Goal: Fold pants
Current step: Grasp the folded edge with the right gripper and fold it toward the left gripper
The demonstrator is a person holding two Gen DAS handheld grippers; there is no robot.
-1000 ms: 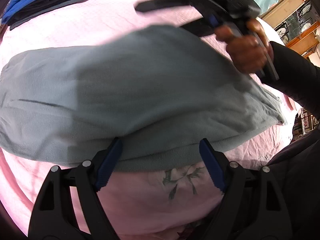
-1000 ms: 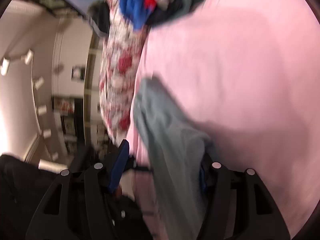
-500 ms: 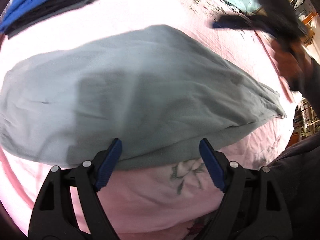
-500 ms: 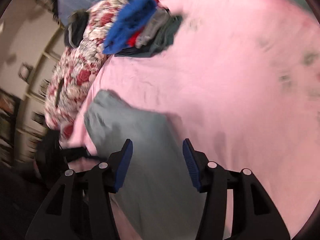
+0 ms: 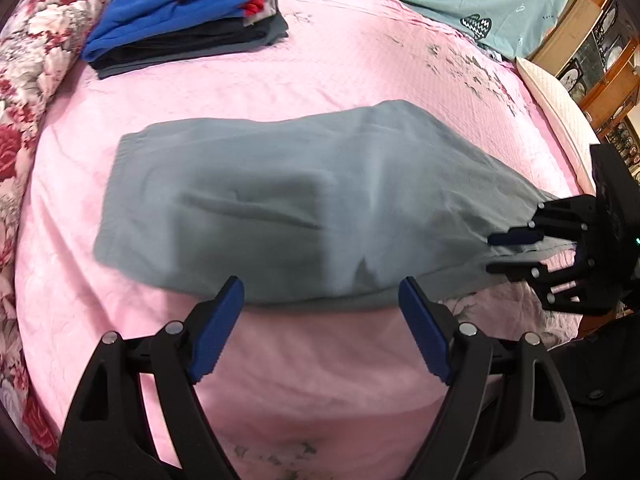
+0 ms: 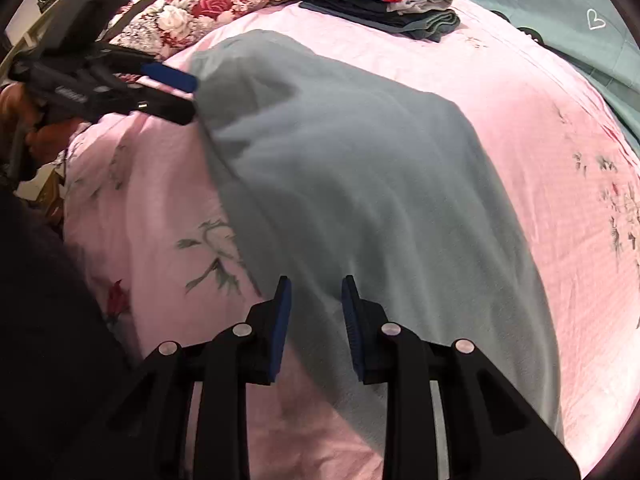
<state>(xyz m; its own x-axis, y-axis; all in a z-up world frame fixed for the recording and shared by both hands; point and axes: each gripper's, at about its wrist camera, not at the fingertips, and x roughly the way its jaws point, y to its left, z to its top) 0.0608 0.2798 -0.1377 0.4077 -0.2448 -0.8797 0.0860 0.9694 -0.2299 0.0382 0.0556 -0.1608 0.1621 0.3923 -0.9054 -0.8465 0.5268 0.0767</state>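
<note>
Pants (image 5: 304, 208): grey, spread across the pink bedspread (image 5: 320, 80), near its front edge.
Left gripper (image 5: 320, 320): pitched steeply down, jaws spread wide, nothing between them, just short of the near hem.
Right gripper (image 6: 316, 312): angled down at the right end; jaws closing around a fold of the fabric.
Folded clothes (image 5: 188, 12): stacked at far left.

Matt grey fleecy pants (image 5: 280, 208) on textured pink cloth bedspread (image 5: 360, 60).

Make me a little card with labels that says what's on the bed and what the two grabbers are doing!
bed cover: pink sheet
main thing: grey pants, lying flat
pile: folded clothes, blue on top, far side
left gripper: wide open, at the pants' near edge, nothing held
right gripper: closing, pants' cloth between its fingers
beside the bed cover: flowery quilt
</note>
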